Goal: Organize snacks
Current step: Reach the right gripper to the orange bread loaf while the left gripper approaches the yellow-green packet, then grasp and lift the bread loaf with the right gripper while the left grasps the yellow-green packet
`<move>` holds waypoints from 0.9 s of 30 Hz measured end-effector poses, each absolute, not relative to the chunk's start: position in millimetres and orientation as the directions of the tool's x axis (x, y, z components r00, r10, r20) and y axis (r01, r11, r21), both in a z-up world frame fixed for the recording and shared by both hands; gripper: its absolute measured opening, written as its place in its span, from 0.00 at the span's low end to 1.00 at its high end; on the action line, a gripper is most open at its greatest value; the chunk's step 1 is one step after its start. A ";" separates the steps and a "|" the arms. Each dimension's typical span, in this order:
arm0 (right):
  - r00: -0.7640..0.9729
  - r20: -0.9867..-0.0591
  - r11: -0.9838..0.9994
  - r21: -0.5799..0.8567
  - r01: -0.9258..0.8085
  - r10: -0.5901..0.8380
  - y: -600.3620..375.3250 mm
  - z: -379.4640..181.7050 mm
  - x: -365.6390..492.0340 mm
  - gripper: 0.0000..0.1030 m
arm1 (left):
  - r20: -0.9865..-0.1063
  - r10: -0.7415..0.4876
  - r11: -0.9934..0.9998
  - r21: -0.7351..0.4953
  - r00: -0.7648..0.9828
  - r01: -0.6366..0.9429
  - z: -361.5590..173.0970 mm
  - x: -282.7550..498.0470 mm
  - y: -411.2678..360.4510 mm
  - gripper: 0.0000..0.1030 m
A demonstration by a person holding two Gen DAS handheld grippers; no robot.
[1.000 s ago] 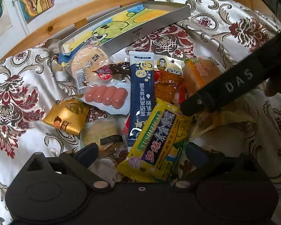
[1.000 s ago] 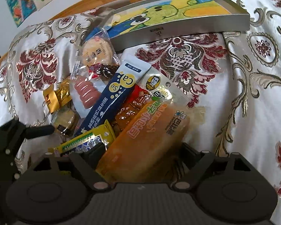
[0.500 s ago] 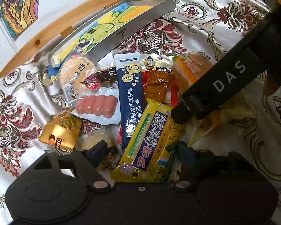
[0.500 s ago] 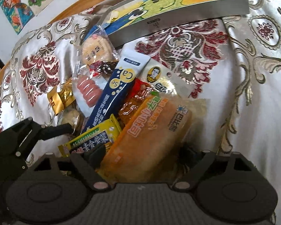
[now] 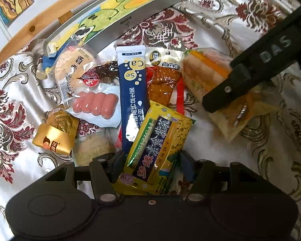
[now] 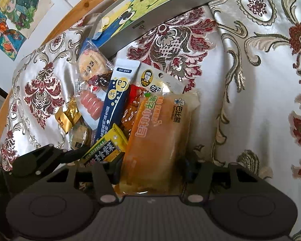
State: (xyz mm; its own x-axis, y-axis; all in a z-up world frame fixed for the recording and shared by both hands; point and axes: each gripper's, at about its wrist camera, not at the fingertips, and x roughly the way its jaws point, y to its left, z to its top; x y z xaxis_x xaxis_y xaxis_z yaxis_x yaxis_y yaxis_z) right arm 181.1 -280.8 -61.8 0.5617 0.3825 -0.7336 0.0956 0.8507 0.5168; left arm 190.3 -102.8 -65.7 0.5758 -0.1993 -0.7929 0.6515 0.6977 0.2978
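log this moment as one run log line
left gripper: around yellow seaweed pack | right gripper: around orange bread pack | tray: no snacks inside

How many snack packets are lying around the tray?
9: rice cracker, dark packet, sausages, gold packet, pale cake, blue stick, tofu, seaweed biscuit, bread. Others may hide underneath.
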 end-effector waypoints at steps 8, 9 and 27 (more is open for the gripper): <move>0.559 -0.729 0.843 0.529 0.094 0.395 -279.0 -65.0 182.3 0.58 | -0.788 -0.181 0.720 0.302 0.589 0.625 -70.6 199.9 -107.9 0.65; 0.560 -0.729 0.844 0.528 0.093 0.395 -278.7 -65.0 182.3 0.58 | -0.788 -0.192 0.721 0.291 0.585 0.629 -70.5 198.7 -106.7 0.61; 0.541 -0.660 0.752 0.655 0.074 0.521 -273.3 -66.8 167.9 0.55 | -0.788 -0.063 0.800 0.327 0.612 0.503 -43.9 173.5 -84.9 0.51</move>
